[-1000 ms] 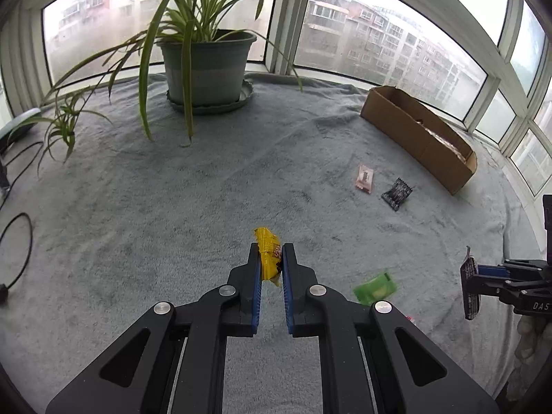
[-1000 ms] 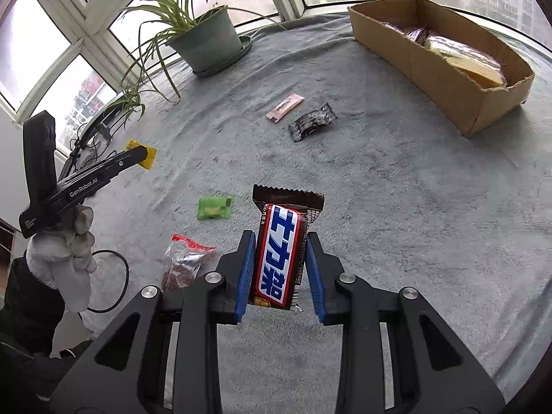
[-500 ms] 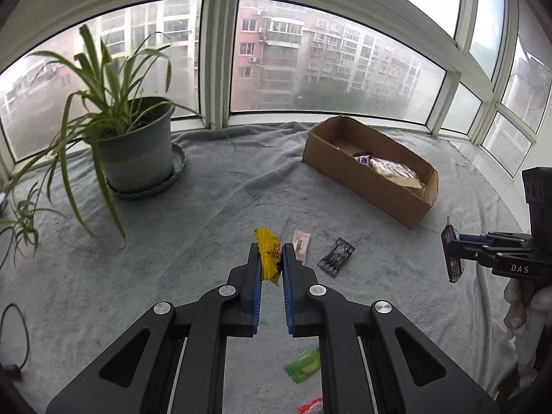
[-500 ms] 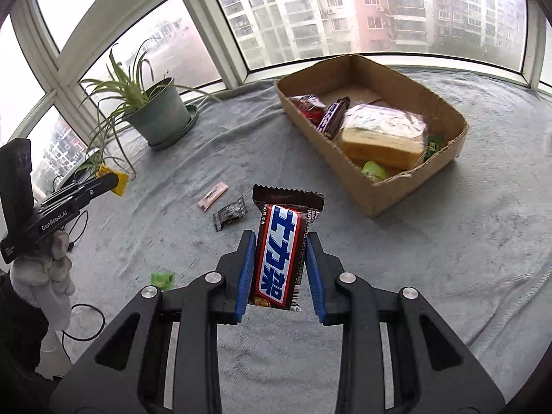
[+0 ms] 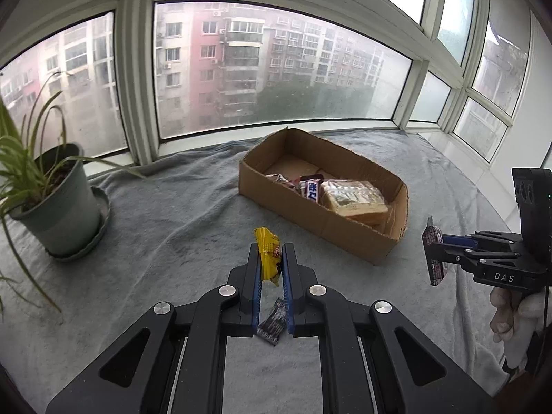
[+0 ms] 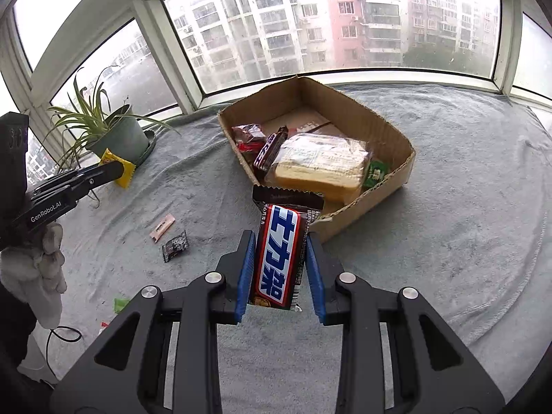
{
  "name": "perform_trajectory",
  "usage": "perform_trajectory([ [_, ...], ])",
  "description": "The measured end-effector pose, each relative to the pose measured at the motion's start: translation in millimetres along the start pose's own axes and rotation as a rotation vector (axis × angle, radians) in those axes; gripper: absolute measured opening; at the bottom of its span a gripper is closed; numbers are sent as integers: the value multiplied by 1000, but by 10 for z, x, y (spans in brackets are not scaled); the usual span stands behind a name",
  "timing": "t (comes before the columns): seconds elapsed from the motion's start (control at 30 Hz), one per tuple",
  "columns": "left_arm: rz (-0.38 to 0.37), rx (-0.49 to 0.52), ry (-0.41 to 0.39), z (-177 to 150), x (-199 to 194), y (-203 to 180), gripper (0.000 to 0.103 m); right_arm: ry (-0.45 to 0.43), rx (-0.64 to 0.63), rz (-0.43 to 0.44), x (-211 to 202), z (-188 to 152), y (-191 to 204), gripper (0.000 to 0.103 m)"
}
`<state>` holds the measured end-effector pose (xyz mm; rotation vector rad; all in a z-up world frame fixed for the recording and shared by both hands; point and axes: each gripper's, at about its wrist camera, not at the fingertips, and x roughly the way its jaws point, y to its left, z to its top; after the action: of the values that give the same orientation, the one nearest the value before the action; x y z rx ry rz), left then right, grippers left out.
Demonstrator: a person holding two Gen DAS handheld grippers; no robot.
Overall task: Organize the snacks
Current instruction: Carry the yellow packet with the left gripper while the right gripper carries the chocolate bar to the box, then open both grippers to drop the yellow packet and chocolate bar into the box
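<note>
- Left wrist view: the left gripper (image 5: 272,269) was closed on a yellow packet (image 5: 267,253), which stood up between the pads at the frame centre. The box (image 5: 362,238) lay beyond the fingers, up and to the right, its long axis running from upper left to lower right. The near wall of the box was the first thing in the way, so I judge the packet had to go up over it.
- The same view showed the right gripper (image 5: 435,253) at the right edge, holding a dark bar (image 5: 434,241) seen edge-on, close to the box's near right corner. A small dark wrapper (image 5: 272,322) lay on the blanket (image 5: 172,224) under the left fingers.
- Right wrist view: the right gripper (image 6: 279,262) was clamped on the bar (image 6: 281,252), its long axis along the fingers. The box (image 6: 362,207) was just ahead, upper centre, with bread (image 6: 321,165) and other snacks inside. This hand seemed nearer to the box.
- Only this view showed the green packet (image 6: 376,171) in the box, and the pink wrapper (image 6: 162,227) on the blanket at left.
</note>
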<state>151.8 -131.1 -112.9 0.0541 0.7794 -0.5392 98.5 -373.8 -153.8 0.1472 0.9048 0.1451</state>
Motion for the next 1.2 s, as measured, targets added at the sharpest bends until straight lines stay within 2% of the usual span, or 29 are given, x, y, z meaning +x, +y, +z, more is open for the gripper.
perform_trajectory([
  [0.23,-51,35,-12,344,253,-212,9,-16,-29,-59,112,348,-138,30],
  [0.6,-81,56,-17,741,669,-375,9,-37,-65,-136,346,749,-365,30],
  [1.2,-107,22,52,989,1363,-369,9,-3,-90,-179,807,916,-617,30],
])
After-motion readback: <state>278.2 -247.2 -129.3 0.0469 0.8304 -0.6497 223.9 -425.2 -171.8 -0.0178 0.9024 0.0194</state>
